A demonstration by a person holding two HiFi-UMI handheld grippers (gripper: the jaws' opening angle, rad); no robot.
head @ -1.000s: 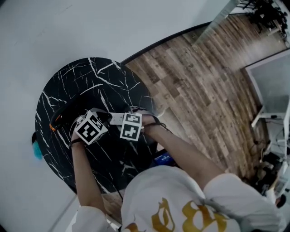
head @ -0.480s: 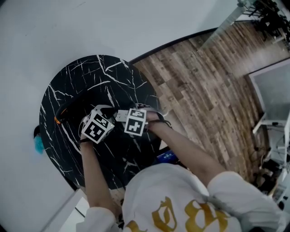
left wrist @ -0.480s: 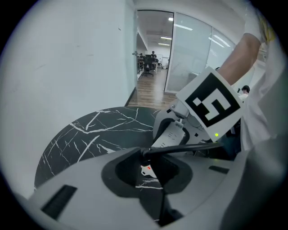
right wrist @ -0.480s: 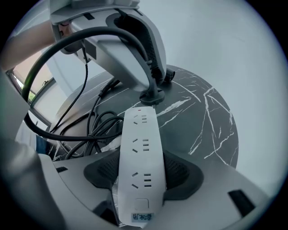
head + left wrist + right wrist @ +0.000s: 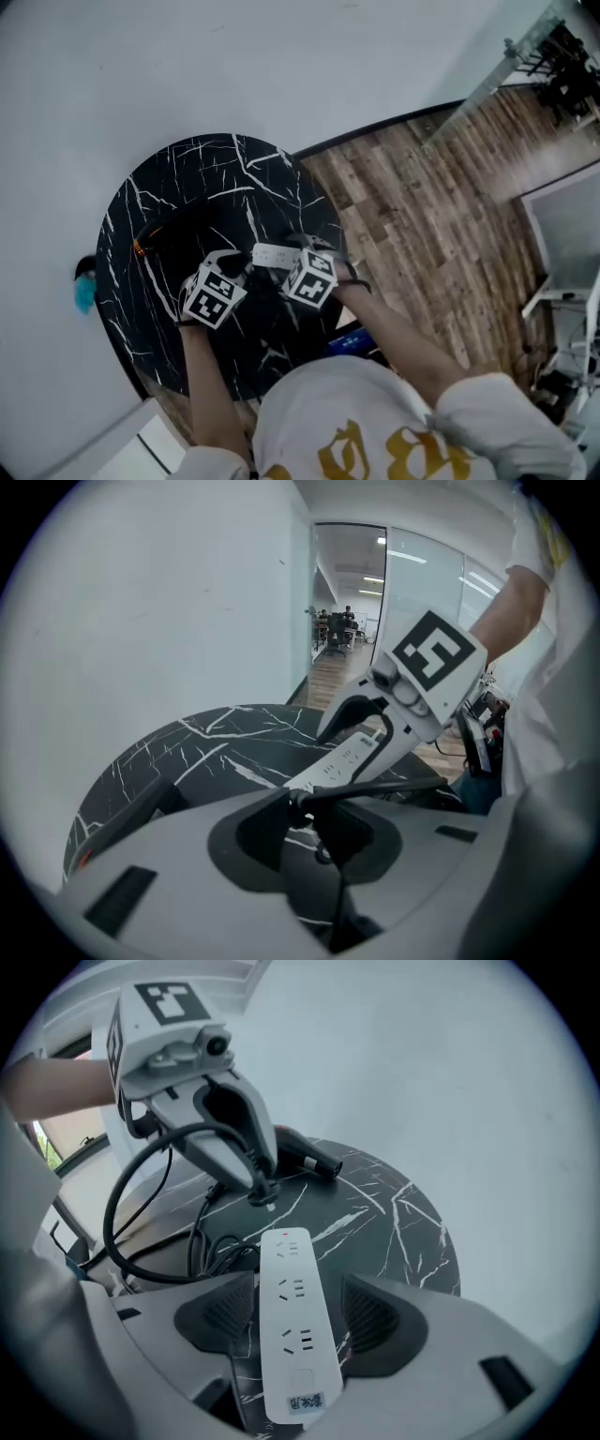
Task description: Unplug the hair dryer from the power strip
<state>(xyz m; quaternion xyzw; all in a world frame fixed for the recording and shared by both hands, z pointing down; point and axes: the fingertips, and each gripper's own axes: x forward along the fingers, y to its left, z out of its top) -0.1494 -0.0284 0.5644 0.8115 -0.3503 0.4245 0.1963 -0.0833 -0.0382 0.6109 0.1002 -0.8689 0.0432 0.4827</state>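
Note:
My left gripper (image 5: pixel 300 808) is shut on the black plug (image 5: pixel 258 1192) of the hair dryer's cord (image 5: pixel 120 1206). The plug's prongs hang free in the air, clear of the white power strip (image 5: pixel 295 1326). My right gripper (image 5: pixel 298 1314) is shut on the near end of that strip and holds it above the round black marble table (image 5: pixel 164 178). Two sockets and a red light show on the strip's top. The black hair dryer (image 5: pixel 305 1157) lies on the table beyond both grippers. In the head view it is a dark shape (image 5: pixel 169 234) left of the strip (image 5: pixel 277 254).
The cord loops down in loose coils (image 5: pixel 202 1241) beside the strip. The table stands against a white wall (image 5: pixel 234 66), with wood flooring (image 5: pixel 422 216) to the right. The person's arms and white shirt (image 5: pixel 375 422) fill the near side.
The two marker cubes have drawn slightly apart and the left gripper has rolled. The head view has shifted, so the table now sits lower and further right in the picture.

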